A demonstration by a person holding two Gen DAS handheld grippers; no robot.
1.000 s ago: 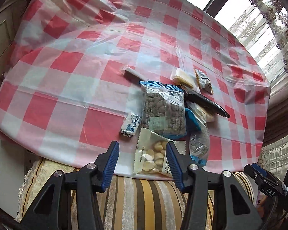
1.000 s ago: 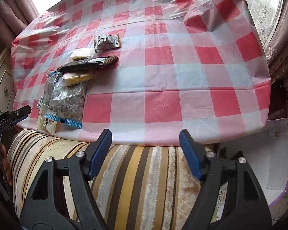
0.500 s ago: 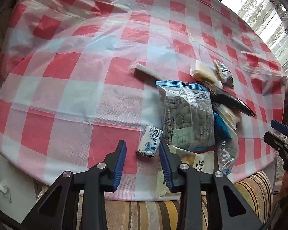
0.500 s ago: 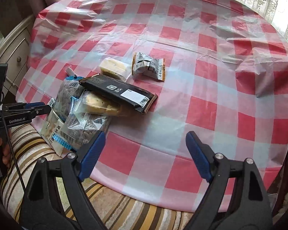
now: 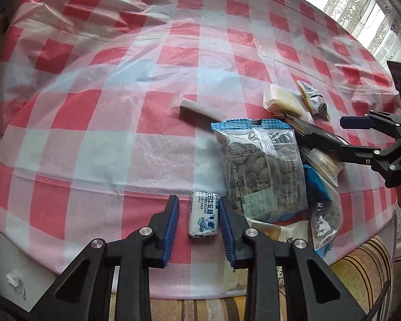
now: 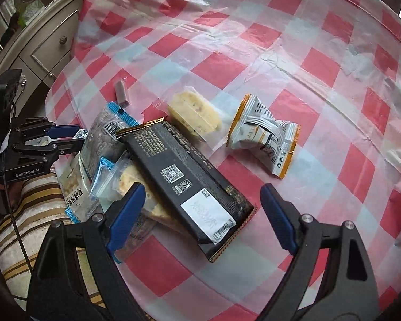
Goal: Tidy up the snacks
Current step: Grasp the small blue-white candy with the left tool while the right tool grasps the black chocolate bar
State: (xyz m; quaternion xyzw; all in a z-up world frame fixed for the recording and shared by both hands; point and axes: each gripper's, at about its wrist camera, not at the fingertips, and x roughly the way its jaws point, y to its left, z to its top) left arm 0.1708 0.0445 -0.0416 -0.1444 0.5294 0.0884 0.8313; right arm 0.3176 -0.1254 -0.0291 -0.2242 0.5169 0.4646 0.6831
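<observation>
On the checked tablecloth (image 5: pixel 99 144), our left gripper (image 5: pixel 199 218) has been closing around the small milk candy (image 5: pixel 202 214), pads just short of it, beside the nut bag (image 5: pixel 264 171). Our right gripper (image 6: pixel 200 214) hangs spread wide over the black bar (image 6: pixel 184 179) beyond that bag.

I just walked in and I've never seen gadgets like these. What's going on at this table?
A person holds a two-finger gripper in each hand and is sorting a heap of snacks on a checked tablecloth. The left gripper has just been closing around a small white milk candy; a little gap still shows on one side, so it isn't clamped yet. The right gripper, wide open and holding nothing, hangs above a long black packet lying across the heap.
</observation>
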